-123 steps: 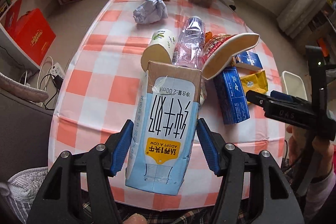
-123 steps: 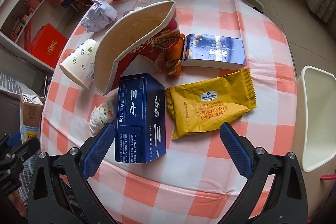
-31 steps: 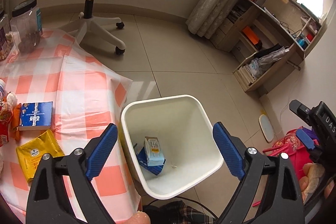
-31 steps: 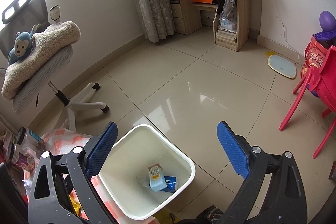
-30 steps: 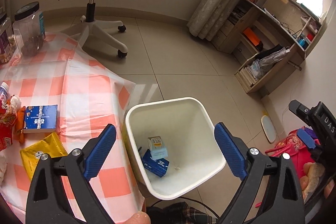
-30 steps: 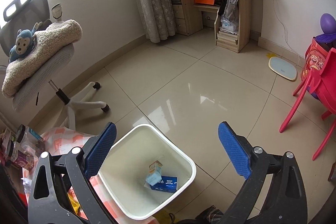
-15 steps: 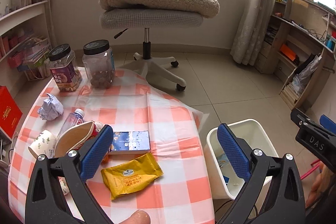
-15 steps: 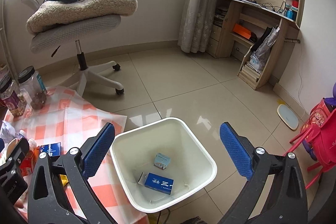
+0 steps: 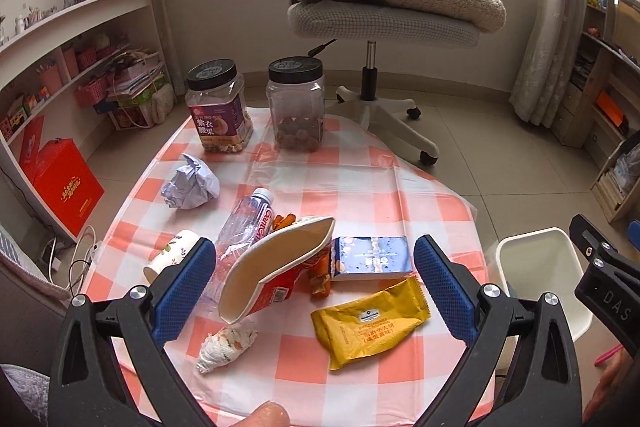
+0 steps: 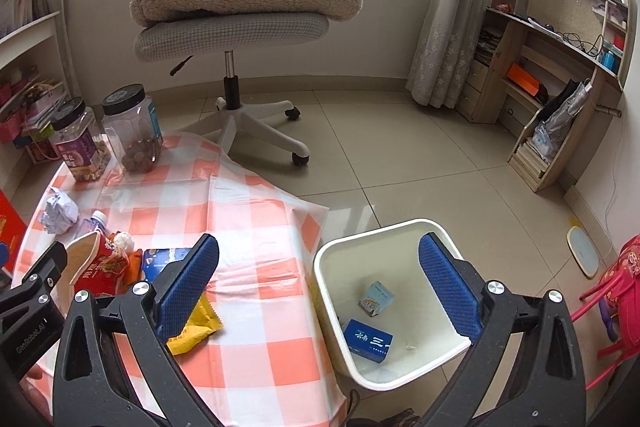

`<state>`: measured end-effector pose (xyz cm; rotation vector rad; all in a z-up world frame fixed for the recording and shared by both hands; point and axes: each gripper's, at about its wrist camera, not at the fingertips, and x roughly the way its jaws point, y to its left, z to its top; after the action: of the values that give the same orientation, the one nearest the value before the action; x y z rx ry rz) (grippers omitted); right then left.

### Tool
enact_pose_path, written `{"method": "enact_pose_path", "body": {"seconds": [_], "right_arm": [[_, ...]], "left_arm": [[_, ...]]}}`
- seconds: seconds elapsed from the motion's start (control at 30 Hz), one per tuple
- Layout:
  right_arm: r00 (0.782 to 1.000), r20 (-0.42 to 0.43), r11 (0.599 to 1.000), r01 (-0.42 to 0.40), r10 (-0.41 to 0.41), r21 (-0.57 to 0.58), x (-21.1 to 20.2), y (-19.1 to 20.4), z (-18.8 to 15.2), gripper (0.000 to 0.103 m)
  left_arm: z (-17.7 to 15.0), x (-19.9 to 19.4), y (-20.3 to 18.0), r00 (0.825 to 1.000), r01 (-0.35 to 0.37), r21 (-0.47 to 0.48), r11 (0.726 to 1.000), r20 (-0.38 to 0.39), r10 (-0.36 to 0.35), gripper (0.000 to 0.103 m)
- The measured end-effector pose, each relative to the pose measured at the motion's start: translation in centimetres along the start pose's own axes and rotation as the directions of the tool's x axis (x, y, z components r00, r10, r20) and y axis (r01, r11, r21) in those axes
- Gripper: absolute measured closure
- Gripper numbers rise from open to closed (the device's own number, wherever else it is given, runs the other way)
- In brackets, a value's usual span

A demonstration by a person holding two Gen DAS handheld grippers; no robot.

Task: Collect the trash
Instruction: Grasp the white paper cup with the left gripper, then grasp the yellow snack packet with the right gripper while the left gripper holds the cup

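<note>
My left gripper (image 9: 314, 281) is open and empty above the near edge of the checkered table (image 9: 360, 187). Below it lie a yellow snack packet (image 9: 370, 321), a blue box (image 9: 372, 259), a red and white snack pouch (image 9: 276, 273), a plastic bottle (image 9: 244, 223), a paper cup (image 9: 170, 257), a crumpled paper ball (image 9: 190, 183) and a white wrapper (image 9: 226, 345). My right gripper (image 10: 320, 283) is open and empty over the table's right edge and the white bin (image 10: 400, 255). In the bin lie a milk carton (image 10: 376, 299) and a dark blue box (image 10: 368, 341).
Two lidded jars (image 9: 218, 107) (image 9: 296, 103) stand at the table's far side. A swivel chair (image 9: 380, 23) with a blanket and a toy is behind the table. The bin (image 9: 532, 267) is on the floor right of the table. Shelves and a red box (image 9: 64, 183) are left.
The milk carton that my left gripper held now lies in the bin. The left view has swung from the bin back over the table. The right view has turned left.
</note>
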<state>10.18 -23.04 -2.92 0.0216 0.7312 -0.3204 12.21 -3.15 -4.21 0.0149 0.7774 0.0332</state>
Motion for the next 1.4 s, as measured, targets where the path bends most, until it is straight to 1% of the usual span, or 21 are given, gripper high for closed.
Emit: {"method": "enact_pose_path", "body": {"seconds": [0.17, 0.27, 0.37, 0.43, 0.53, 0.63, 0.73, 0.77, 0.8, 0.83, 0.87, 0.9, 0.93, 1.0, 1.03, 1.1, 1.2, 1.27, 1.3, 1.37, 1.4], "right_arm": [[0.997, -0.048, 0.998, -0.066, 0.065, -0.01, 0.9, 3.1, -0.1, 0.007], [0.993, -0.068, 0.994, -0.103, 0.101, -0.021, 1.3, 5.0, -0.2, 0.007], [0.986, -0.096, 0.99, -0.142, 0.138, -0.028, 1.9, 6.9, -0.3, 0.007], [0.976, -0.128, 0.984, -0.179, 0.175, -0.017, 2.5, 8.0, -0.4, 0.007], [0.95, -0.192, 0.969, -0.248, 0.248, 0.024, 3.8, 9.3, -0.8, 0.007], [0.921, -0.248, 0.953, -0.293, 0.301, 0.071, 5.1, 10.5, -1.1, 0.007], [0.893, -0.291, 0.939, -0.324, 0.345, 0.119, 6.4, 11.6, -1.4, 0.007], [0.885, -0.302, 0.935, -0.329, 0.354, 0.132, 6.7, 11.9, -1.5, 0.007], [0.88, -0.311, 0.933, -0.33, 0.358, 0.141, 7.0, 12.2, -1.6, 0.007], [0.877, -0.317, 0.933, -0.329, 0.36, 0.148, 7.2, 12.5, -1.7, 0.007], [0.875, -0.323, 0.933, -0.328, 0.36, 0.152, 7.3, 12.7, -1.7, 0.007], [0.873, -0.329, 0.933, -0.327, 0.36, 0.153, 7.4, 12.9, -1.9, 0.007], [0.871, -0.338, 0.934, -0.325, 0.358, 0.151, 7.4, 13.0, -2.0, 0.007], [0.867, -0.356, 0.937, -0.318, 0.349, 0.145, 7.7, 13.1, -2.2, 0.007], [0.867, -0.363, 0.939, -0.311, 0.343, 0.145, 7.8, 13.0, -2.4, 0.007], [0.864, -0.379, 0.944, -0.295, 0.33, 0.149, 8.2, 12.6, -2.6, 0.007], [0.85, -0.431, 0.952, -0.263, 0.305, 0.156, 9.2, 11.7, -3.8, 0.007], [0.825, -0.479, 0.953, -0.236, 0.3, 0.191, 10.2, 11.1, -5.1, 0.007], [0.805, -0.509, 0.951, -0.22, 0.303, 0.218, 10.7, 10.9, -6.1, 0.008], [0.764, -0.561, 0.94, -0.178, 0.319, 0.291, 12.0, 10.4, -7.9, 0.009], [0.751, -0.574, 0.93, -0.146, 0.327, 0.338, 12.4, 10.0, -8.7, 0.012]], "left_arm": [[0.4, 2.2, 5.3, 0.993, -0.081, -0.059, 0.995, -0.088, 0.076, 0.007], [0.6, 4.1, 9.2, 0.982, -0.144, -0.098, 0.985, -0.137, 0.13, 0.007], [0.4, 6.6, 13.0, 0.968, -0.174, -0.163, 0.971, -0.208, 0.138, 0.007], [0.2, 8.4, 15.4, 0.957, -0.18, -0.212, 0.961, -0.264, 0.121, 0.007], [-0.7, 10.9, 17.6, 0.939, -0.132, -0.293, 0.947, -0.343, 0.024, 0.007], [-1.8, 12.7, 18.1, 0.915, -0.119, -0.299, 0.947, -0.402, -0.012, 0.007], [-2.5, 14.0, 18.2, 0.902, -0.11, -0.295, 0.949, -0.431, -0.029, 0.009], [-2.7, 14.4, 18.2, 0.897, -0.101, -0.294, 0.95, -0.44, -0.04, 0.011], [-3.0, 14.8, 18.1, 0.891, -0.095, -0.291, 0.952, -0.451, -0.049, 0.018], [-3.1, 15.2, 18.1, 0.884, -0.088, -0.287, 0.954, -0.464, -0.058, 0.028], [-3.3, 15.4, 18.0, 0.876, -0.076, -0.284, 0.956, -0.477, -0.072, 0.035], [-3.6, 15.6, 17.9, 0.868, -0.059, -0.283, 0.957, -0.487, -0.091, 0.045], [-3.7, 15.6, 17.9, 0.864, -0.049, -0.28, 0.959, -0.493, -0.1, 0.051], [-3.5, 15.0, 17.8, 0.866, -0.053, -0.264, 0.963, -0.493, -0.087, 0.056], [-3.3, 14.4, 17.9, 0.871, -0.055, -0.261, 0.964, -0.485, -0.081, 0.058], [-2.6, 12.9, 18.5, 0.887, -0.048, -0.28, 0.959, -0.453, -0.088, 0.059], [-1.1, 9.9, 19.4, 0.921, -0.045, -0.309, 0.95, -0.38, -0.08, 0.059], [-0.3, 8.0, 19.5, 0.941, -0.044, -0.313, 0.949, -0.331, -0.066, 0.059], [0.1, 7.2, 19.4, 0.948, -0.031, -0.322, 0.946, -0.309, -0.074, 0.059], [0.5, 6.0, 18.9, 0.957, 0.0, -0.336, 0.942, -0.273, -0.098, 0.059], [0.6, 5.5, 18.6, 0.96, 0.013, -0.336, 0.942, -0.261, -0.106, 0.059]]}}
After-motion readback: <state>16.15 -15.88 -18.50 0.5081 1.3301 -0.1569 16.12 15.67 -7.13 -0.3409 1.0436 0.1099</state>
